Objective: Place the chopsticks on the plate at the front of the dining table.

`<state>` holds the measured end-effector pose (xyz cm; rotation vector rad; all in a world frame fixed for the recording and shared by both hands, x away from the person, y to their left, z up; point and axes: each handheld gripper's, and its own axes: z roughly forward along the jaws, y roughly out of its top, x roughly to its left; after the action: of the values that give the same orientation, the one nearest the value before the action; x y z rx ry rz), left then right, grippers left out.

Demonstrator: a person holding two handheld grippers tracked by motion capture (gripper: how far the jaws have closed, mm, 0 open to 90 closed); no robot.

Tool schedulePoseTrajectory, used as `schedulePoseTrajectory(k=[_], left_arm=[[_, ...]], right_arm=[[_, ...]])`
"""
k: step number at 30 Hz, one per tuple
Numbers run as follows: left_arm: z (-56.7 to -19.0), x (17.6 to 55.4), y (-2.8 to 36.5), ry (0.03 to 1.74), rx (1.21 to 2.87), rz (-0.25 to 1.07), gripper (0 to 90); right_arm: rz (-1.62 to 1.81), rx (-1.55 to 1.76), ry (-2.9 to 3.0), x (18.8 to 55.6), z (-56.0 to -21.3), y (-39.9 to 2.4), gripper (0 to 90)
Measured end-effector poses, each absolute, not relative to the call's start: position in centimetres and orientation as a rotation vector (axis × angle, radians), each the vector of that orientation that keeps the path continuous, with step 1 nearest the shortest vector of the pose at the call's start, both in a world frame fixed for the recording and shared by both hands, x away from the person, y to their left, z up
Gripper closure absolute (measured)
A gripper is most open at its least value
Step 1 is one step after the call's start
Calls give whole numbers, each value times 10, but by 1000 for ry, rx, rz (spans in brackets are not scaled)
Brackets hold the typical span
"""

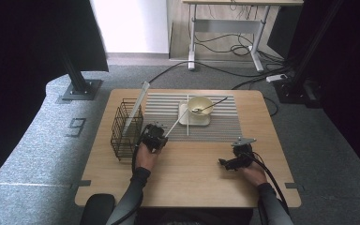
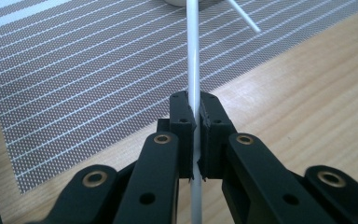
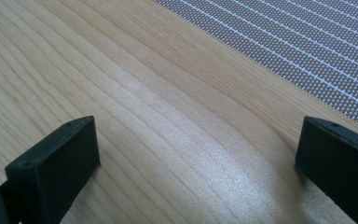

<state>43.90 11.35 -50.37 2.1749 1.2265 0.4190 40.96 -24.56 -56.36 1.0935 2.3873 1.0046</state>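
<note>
The wooden table [image 1: 192, 183] takes up the middle of the high view, standing on grey carpet. A striped grey mat [image 1: 225, 124] covers its far half, from about ten o'clock round to two o'clock of the tabletop's centre. At nine o'clock of the centre stands a black wire basket [image 1: 124, 133], upright near the left edge, with a long pale flat piece [image 1: 138, 103] leaning out of it toward twelve o'clock. On the mat, at about twelve o'clock, sits a cream bowl [image 1: 200, 105] on a square white plate [image 1: 187, 121]; a dark-handled utensil [image 1: 211, 105] rests in the bowl, its handle pointing to two o'clock.

The left gripper [image 1: 155, 137] lies just beside the basket, at its three o'clock, held by the person's left hand [image 1: 145, 157]. Its jaws are pressed together on a thin white stick [image 2: 194, 70], which runs straight out between them toward the plate at one o'clock, raised at a slant over the mat's near edge. A second white stick [image 1: 187, 115] lies across the plate near the first.

The right gripper [image 1: 226, 163] sits at four o'clock of the centre, low over bare wood with its jaws spread wide and nothing between them, the mat's edge beyond at one o'clock.
</note>
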Motion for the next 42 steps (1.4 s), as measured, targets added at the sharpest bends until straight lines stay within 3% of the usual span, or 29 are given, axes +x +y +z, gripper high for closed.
schedulePoseTrajectory(k=[42], left_arm=[[-518,515,77,1290,2238,436,852]], right_arm=[[1007,1080,2398,409,-564,-245,0]])
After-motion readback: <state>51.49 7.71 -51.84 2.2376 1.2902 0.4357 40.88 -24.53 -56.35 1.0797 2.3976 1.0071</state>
